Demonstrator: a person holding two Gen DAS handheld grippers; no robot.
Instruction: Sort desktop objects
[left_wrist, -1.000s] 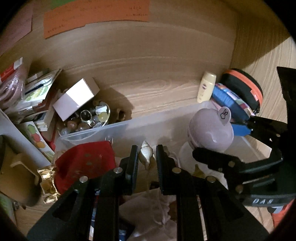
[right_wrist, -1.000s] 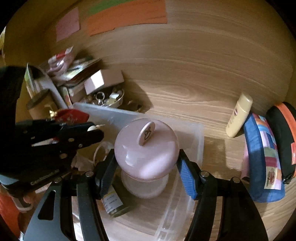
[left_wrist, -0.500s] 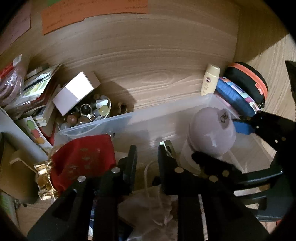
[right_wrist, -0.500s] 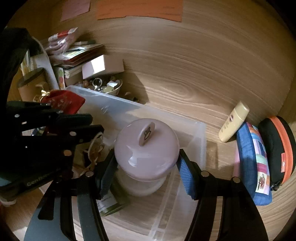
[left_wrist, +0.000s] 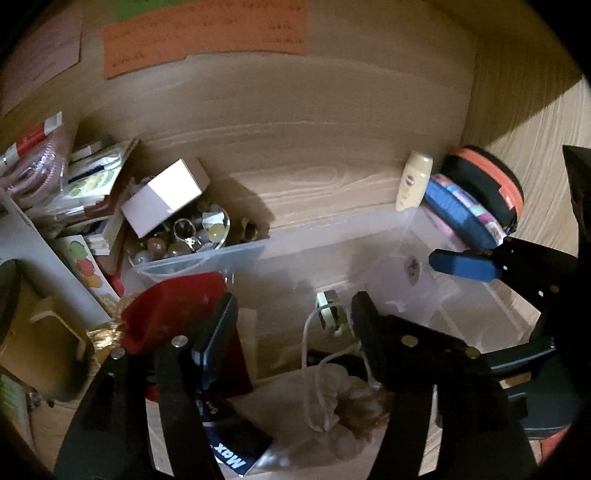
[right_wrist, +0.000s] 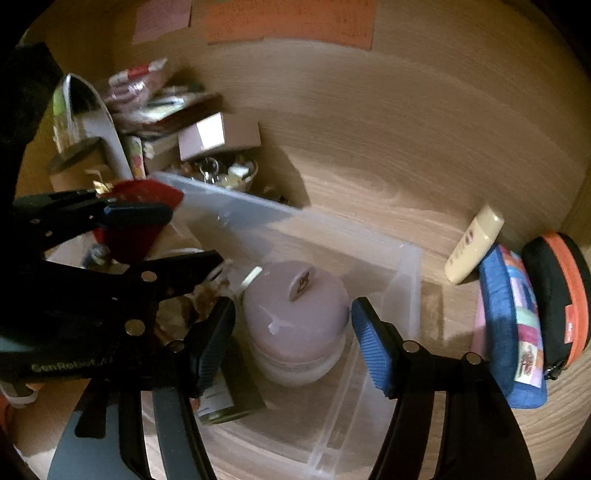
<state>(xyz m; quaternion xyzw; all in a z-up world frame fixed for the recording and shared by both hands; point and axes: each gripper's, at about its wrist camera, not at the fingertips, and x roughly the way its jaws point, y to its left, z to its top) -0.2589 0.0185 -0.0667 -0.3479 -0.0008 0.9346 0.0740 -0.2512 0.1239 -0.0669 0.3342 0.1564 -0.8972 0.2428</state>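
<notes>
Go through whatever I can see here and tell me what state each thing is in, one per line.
left claw: open, empty, over the bin
right claw: open, either side of the jar, not gripping
pink jar: lid on, upright in the bin
clear plastic bin: no lid, holding items
cream bottle: capped, leaning
black-and-orange case: zipped shut

The clear bin (right_wrist: 402, 258) is crowded on its left by a red pouch (right_wrist: 142, 206) and a cloth bag (left_wrist: 332, 402). The lidded jar (right_wrist: 295, 317) fills the middle. Bare bin floor lies open to the jar's right, and open bench (right_wrist: 369, 166) lies behind.
</notes>
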